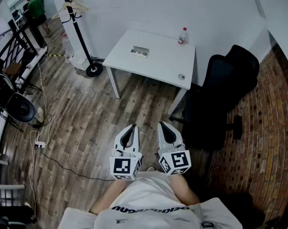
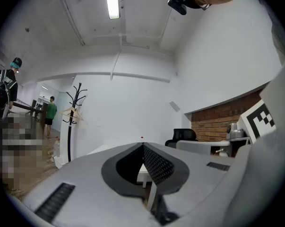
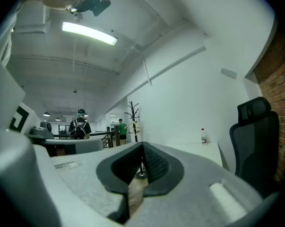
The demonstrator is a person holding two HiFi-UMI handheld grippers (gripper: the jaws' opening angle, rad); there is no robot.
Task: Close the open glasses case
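The open glasses case (image 1: 140,51) lies on the far part of a white table (image 1: 158,63), seen only in the head view as a small grey tray shape. Both grippers hang close to the person's body, well short of the table and above the wooden floor. My left gripper (image 1: 132,127) (image 2: 143,145) is shut with its jaws meeting at the tips and nothing between them. My right gripper (image 1: 164,124) (image 3: 142,144) is also shut and holds nothing. The table top shows faintly beyond the jaws in both gripper views.
A plastic bottle (image 1: 182,36) (image 3: 203,136) stands at the table's back right corner, and a small round object (image 1: 181,77) lies near its front right. A black office chair (image 1: 220,99) stands right of the table. A coat stand (image 1: 79,27) is to the left, with cables on the floor.
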